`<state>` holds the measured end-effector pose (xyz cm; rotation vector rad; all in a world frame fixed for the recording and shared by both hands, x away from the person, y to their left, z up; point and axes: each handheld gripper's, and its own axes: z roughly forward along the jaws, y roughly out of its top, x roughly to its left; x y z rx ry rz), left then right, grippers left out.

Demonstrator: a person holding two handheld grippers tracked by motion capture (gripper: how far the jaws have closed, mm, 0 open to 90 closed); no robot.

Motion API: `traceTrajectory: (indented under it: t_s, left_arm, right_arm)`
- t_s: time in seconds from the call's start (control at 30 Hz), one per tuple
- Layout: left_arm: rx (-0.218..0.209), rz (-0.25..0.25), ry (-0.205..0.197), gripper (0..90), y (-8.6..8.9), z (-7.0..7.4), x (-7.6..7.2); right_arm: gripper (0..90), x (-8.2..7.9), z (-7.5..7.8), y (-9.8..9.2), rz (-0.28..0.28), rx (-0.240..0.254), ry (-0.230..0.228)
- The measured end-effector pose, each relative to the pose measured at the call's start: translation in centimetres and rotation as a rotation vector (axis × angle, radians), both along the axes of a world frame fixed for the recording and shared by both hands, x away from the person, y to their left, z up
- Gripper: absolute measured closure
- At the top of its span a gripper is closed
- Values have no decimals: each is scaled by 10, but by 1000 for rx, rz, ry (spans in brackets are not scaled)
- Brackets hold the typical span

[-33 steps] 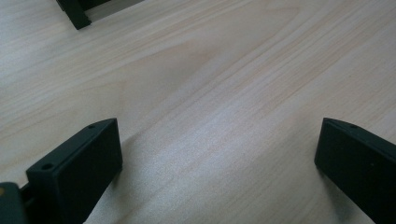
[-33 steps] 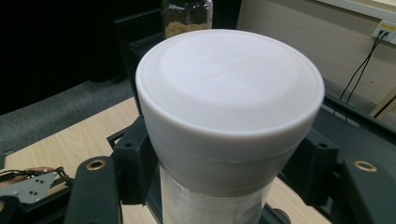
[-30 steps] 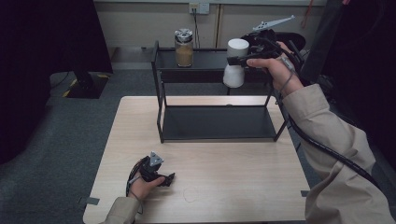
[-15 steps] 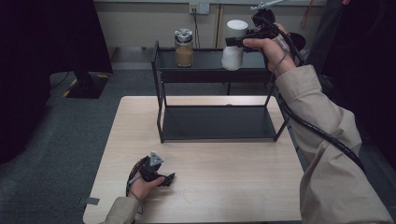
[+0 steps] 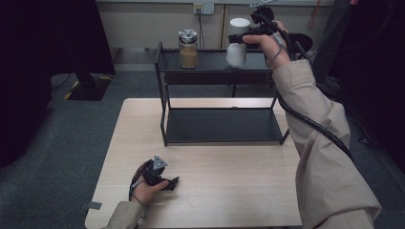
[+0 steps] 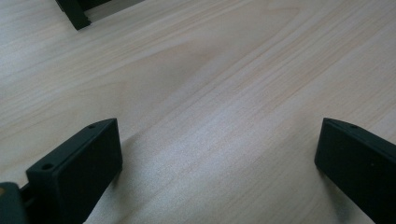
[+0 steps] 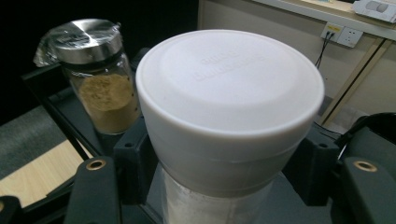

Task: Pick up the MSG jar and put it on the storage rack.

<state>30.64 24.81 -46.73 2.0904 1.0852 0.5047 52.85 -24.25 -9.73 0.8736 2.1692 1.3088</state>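
Note:
A white jar with a white lid (image 5: 236, 53) is held upright over the right part of the top shelf of a black two-tier rack (image 5: 210, 76). My right gripper (image 5: 237, 38) is shut on it just under the lid. From these views I cannot tell whether its base touches the shelf. In the right gripper view the white jar (image 7: 229, 107) stands between the right gripper's (image 7: 224, 186) black jaws. A glass jar of brown powder (image 7: 105, 93) with a metal lid stands beside it. My left gripper (image 5: 162, 179) rests on the wooden table (image 5: 229, 186), open, with bare wood between its jaws (image 6: 217, 158).
The glass jar (image 5: 187, 49) occupies the left part of the top shelf. The rack's lower shelf (image 5: 222, 126) is bare. The rack stands at the table's far edge, with a wall and a socket (image 5: 203, 8) behind it. Grey carpet (image 5: 62, 124) surrounds the table.
My right gripper has carried the white jar leftwards and a little higher, from the rack's right end to above the top shelf. The left gripper has stayed put.

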Motion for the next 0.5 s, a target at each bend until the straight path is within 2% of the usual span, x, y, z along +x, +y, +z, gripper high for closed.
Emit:
traceTrajectory:
  t_s: [0.27,0.5]
  left_arm:
    - [1,-1,1,0,0,0,0]
    - [1,0,1,0,0,0,0]
  right_arm:
    - [351,12,-6,1,-6,10,13]
    - [351,16,-11,-3,-15,28,21]
